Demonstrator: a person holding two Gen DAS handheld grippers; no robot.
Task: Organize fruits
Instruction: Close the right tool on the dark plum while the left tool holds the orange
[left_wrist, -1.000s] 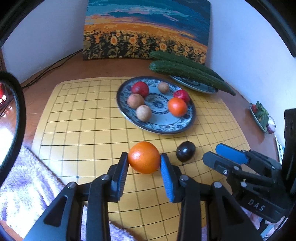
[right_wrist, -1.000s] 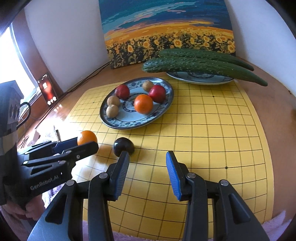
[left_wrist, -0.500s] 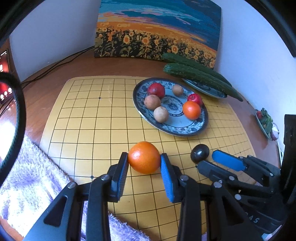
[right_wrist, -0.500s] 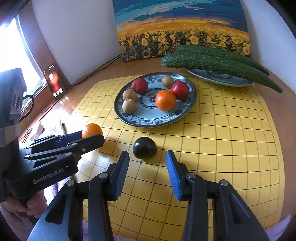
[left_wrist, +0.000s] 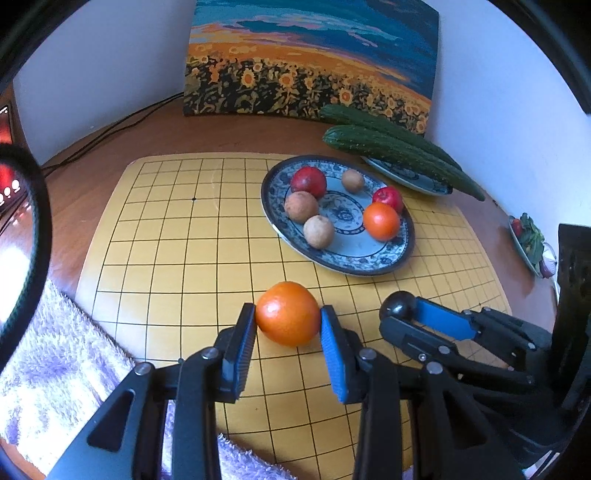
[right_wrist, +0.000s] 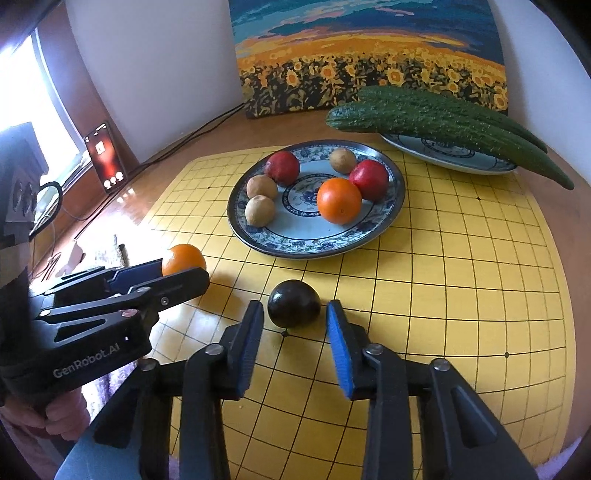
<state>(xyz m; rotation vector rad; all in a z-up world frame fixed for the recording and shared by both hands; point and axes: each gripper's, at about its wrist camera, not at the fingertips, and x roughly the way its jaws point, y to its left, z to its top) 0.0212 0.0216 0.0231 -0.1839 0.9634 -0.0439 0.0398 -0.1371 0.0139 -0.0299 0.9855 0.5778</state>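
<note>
My left gripper (left_wrist: 288, 328) is shut on an orange (left_wrist: 287, 313), held just over the yellow grid mat (left_wrist: 177, 243); it also shows in the right wrist view (right_wrist: 183, 258). My right gripper (right_wrist: 295, 325) is open, its blue pads on either side of a dark plum (right_wrist: 294, 303) resting on the mat, with gaps on both sides. The plum also shows in the left wrist view (left_wrist: 397, 303). A blue-patterned plate (right_wrist: 384, 225) beyond holds an orange (right_wrist: 339, 200), two red fruits and three brown fruits.
A second plate (right_wrist: 461, 157) with two long cucumbers (right_wrist: 436, 122) stands at the back right, before a sunflower painting (right_wrist: 369, 55). A purple towel (left_wrist: 55, 369) lies at the mat's near left. A phone (right_wrist: 104, 157) and cables sit at the left.
My right gripper has moved forward until the plum lies between its open pads. My left gripper has kept its hold on the orange and shifted slightly left.
</note>
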